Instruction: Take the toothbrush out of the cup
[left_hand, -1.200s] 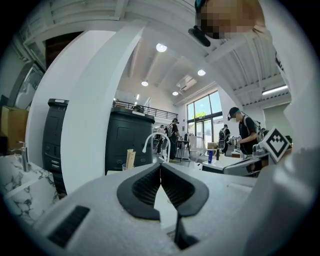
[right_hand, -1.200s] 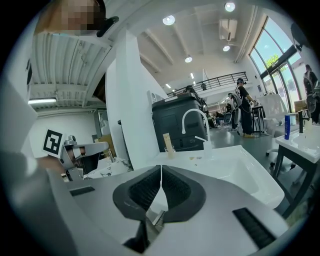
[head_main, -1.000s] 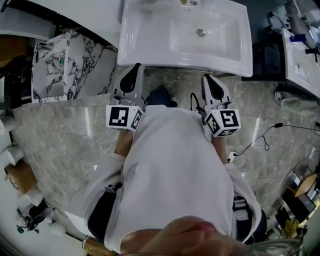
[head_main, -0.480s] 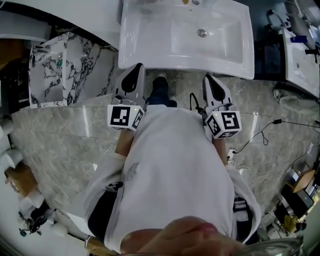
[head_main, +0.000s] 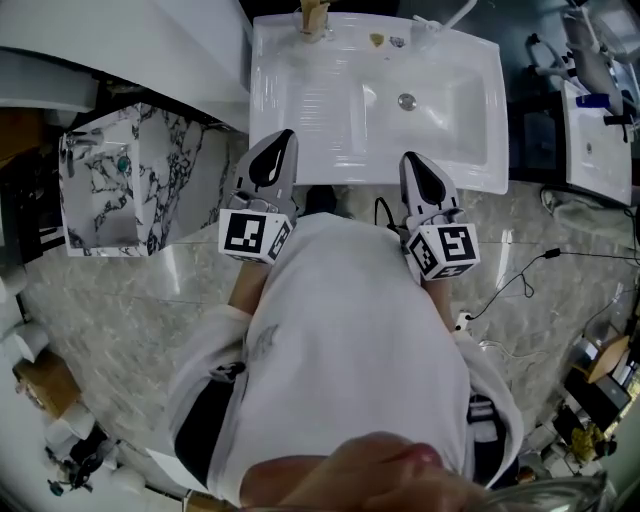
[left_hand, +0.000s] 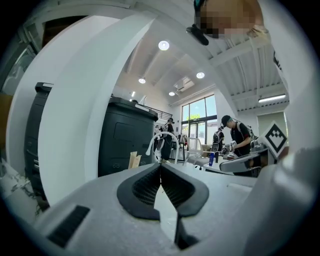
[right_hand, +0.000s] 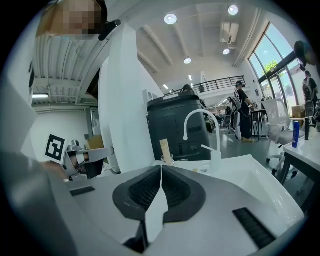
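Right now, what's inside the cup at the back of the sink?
One tan, flat toothbrush stands upright in the cup, its top sticking out above the rim. Its lower end and the cup's bottom are too small to make out. Nothing else shows inside.

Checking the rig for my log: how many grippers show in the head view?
2. The left gripper is over the front edge of the white basin, left of centre. The right gripper is over the same edge, further right. Both are shut and empty. None seems hidden.
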